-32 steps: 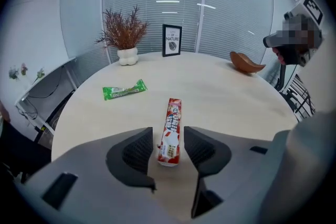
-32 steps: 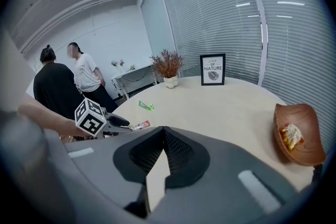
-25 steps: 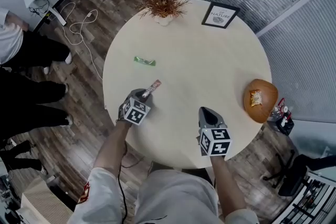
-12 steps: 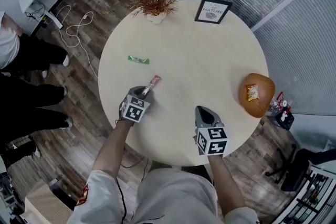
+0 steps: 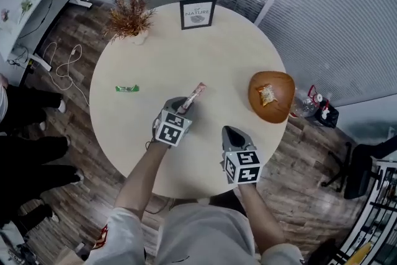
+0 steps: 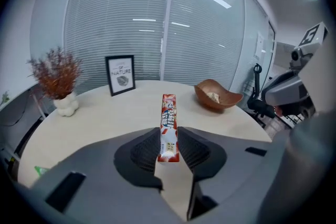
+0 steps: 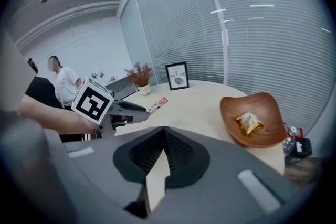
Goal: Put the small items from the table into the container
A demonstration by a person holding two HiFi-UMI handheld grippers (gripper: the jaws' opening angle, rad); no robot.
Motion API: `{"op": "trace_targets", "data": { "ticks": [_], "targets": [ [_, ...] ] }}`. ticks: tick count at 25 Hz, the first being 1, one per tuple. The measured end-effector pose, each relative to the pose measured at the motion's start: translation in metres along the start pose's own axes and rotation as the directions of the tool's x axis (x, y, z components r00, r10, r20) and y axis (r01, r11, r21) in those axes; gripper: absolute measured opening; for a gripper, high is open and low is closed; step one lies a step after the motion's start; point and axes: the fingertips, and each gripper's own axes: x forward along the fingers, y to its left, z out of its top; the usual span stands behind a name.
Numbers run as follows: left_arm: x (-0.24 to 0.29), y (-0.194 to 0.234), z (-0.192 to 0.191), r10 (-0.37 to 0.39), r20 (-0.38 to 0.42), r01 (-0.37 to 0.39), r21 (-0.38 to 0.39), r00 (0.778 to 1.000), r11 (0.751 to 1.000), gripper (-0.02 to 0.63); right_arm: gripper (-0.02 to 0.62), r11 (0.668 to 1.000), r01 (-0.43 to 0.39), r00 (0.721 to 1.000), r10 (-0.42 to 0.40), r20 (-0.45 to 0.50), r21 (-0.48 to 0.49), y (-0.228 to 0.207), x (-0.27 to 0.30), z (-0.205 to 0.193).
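The left gripper (image 5: 182, 106) is clamped on one end of a red-and-white stick packet (image 5: 196, 94) and points forward and downward at the end of the extended, bare left forearm (image 5: 140, 175). The right gripper (image 5: 231, 133) points the same way. Its jaws are closed together with nothing between them.

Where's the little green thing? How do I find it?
Start at the round table, then find the dried plant near its far left edge. Nearer the person from it lies the green packet, flat and alone: the only green item, while the red packet sticks out of the left gripper.
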Motion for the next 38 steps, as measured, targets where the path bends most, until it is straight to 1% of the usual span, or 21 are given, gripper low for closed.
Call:
{"op": "trace_targets", "data": {
  "ticks": [3,6,10,13,16,19,21,23,27,31,35,37,38],
  "targets": [
    [0.031,-0.046,0.039,-0.08,0.01,0.08,0.058,0.997,0.995,0.106,0.002,0.996,0.074,0.997,-0.075,0.02,0.058,-0.041,-0.017,-0.001],
    [0.061,-0.095,0.072,-0.147,0.01,0.145,0.097,0.989,0.985,0.106,0.002,0.986,0.127,0.991,-0.131,0.03,0.109,-0.083,-0.035,-0.005],
    [0.095,-0.16,0.098,-0.229,-0.02,0.229,0.149,0.973,0.962,0.106,0.002,0.968,0.185,0.98,-0.195,0.039,0.171,-0.125,-0.062,-0.016],
    [0.121,-0.196,0.104,-0.247,-0.062,0.254,0.169,0.967,0.952,0.106,0.002,0.958,0.207,0.975,-0.219,0.04,0.2,-0.148,-0.078,-0.024],
    [0.148,-0.219,0.105,-0.225,-0.109,0.242,0.179,0.968,0.954,0.106,0.002,0.946,0.23,0.969,-0.245,0.039,0.229,-0.172,-0.092,-0.032],
    [0.165,-0.228,0.106,-0.189,-0.123,0.21,0.197,0.974,0.958,0.107,0.002,0.937,0.25,0.963,-0.266,0.033,0.246,-0.187,-0.103,-0.039],
    [0.17,-0.231,0.105,-0.176,-0.114,0.197,0.204,0.978,0.959,0.107,0.002,0.933,0.258,0.962,-0.273,0.028,0.252,-0.194,-0.108,-0.043],
    [0.172,-0.232,0.106,-0.175,-0.088,0.189,0.194,0.981,0.963,0.107,0.002,0.932,0.259,0.961,-0.275,0.026,0.254,-0.199,-0.111,-0.046],
    [0.168,-0.229,0.106,-0.174,-0.073,0.184,0.164,0.982,0.969,0.112,0.002,0.938,0.243,0.966,-0.258,0.027,0.247,-0.198,-0.107,-0.044],
    [0.147,-0.213,0.112,-0.165,-0.008,0.164,0.142,0.986,0.976,0.112,0.002,0.95,0.214,0.973,-0.227,0.035,0.226,-0.186,-0.097,-0.034],
    [0.105,-0.189,0.104,-0.143,0.037,0.14,0.088,0.989,0.986,0.107,0.002,0.966,0.174,0.982,-0.184,0.036,0.191,-0.165,-0.082,-0.028],
    [0.085,-0.173,0.097,-0.128,0.061,0.124,0.07,0.99,0.99,0.064,0.002,0.974,0.15,0.987,-0.158,0.031,0.172,-0.15,-0.072,-0.027],
    [0.075,-0.163,0.094,-0.119,0.072,0.115,0.054,0.99,0.992,0.032,0.002,0.977,0.137,0.989,-0.143,0.028,0.162,-0.141,-0.066,-0.026]
  ]
}}
